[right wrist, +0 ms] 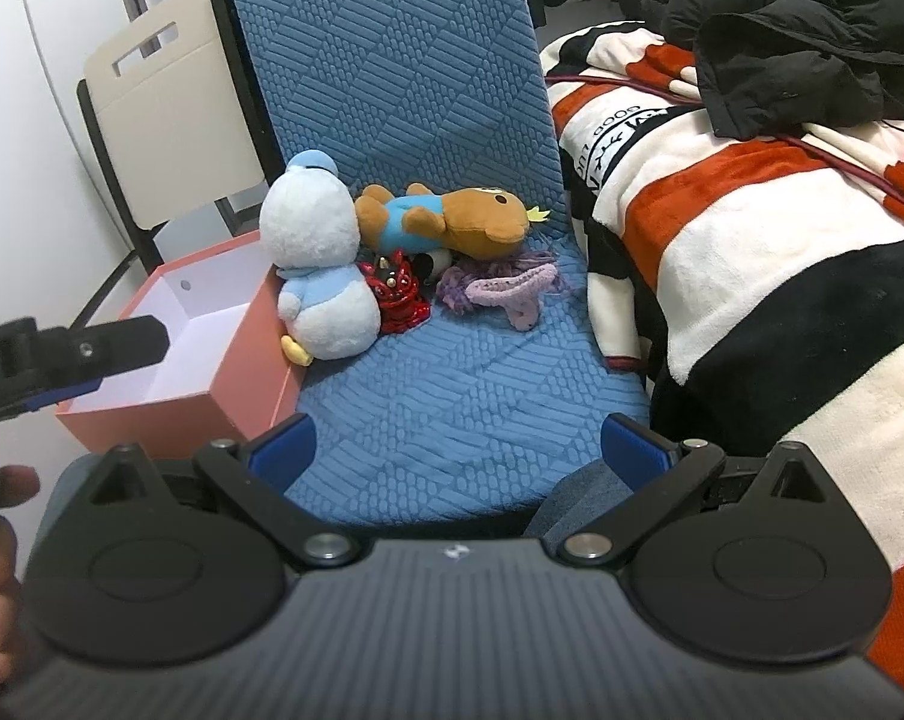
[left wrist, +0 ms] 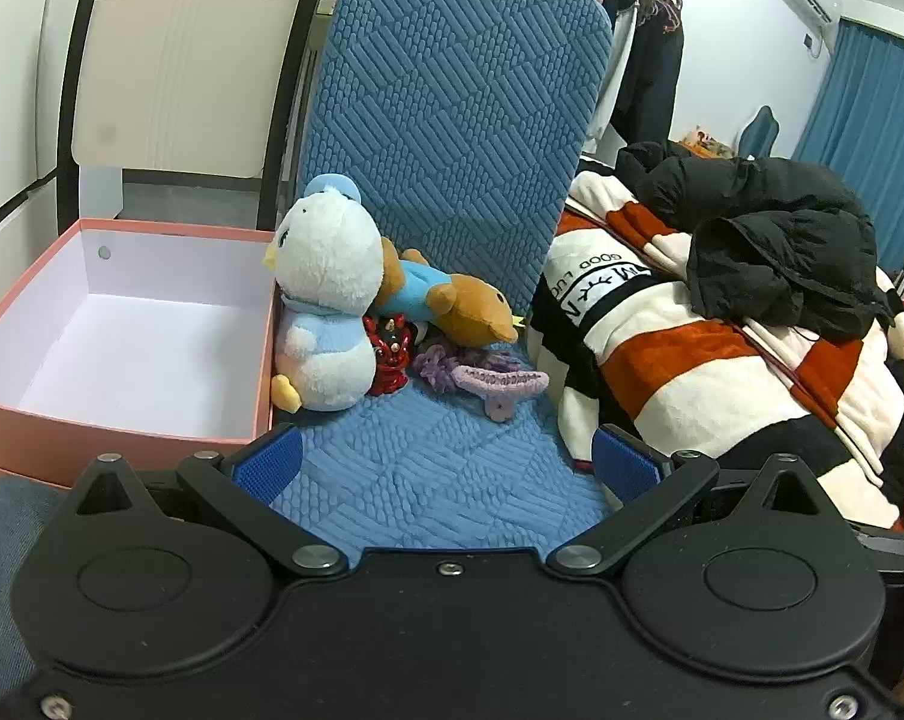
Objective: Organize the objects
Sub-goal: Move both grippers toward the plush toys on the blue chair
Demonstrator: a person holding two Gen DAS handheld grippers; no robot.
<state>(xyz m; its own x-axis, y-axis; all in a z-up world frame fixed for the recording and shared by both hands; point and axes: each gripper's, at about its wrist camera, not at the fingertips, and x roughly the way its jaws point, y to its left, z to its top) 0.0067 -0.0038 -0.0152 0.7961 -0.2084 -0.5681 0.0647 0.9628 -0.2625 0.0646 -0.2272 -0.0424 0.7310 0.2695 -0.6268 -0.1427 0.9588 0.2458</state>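
White duck plush (left wrist: 326,294) stands upright at the back-left of the blue chair seat (left wrist: 434,480), touching the outer wall of the pink box (left wrist: 122,438). Judged light, soft, compressible; best taken across the round body or head, where pile gives the pads grip. Brown bear plush (left wrist: 446,294) lies on its side behind it, against the chair back; same handling, grasp at the torso. Red glossy figurine (left wrist: 389,354) sits wedged just beside the duck's flank: looks hard, slick, possibly fragile, needs a narrow, careful pinch. Purple hair claw (left wrist: 499,387) rests on a purple knitted scrunchie (left wrist: 437,366), near the striped blanket (left wrist: 691,372); the claw is stiff, the scrunchie limp.

Box is open and holds nothing visible.

Left gripper (left wrist: 446,462): jaws spread wide, holding nothing, short of the toys. Right gripper (right wrist: 457,450): jaws likewise spread, unloaded, over the seat's front edge.
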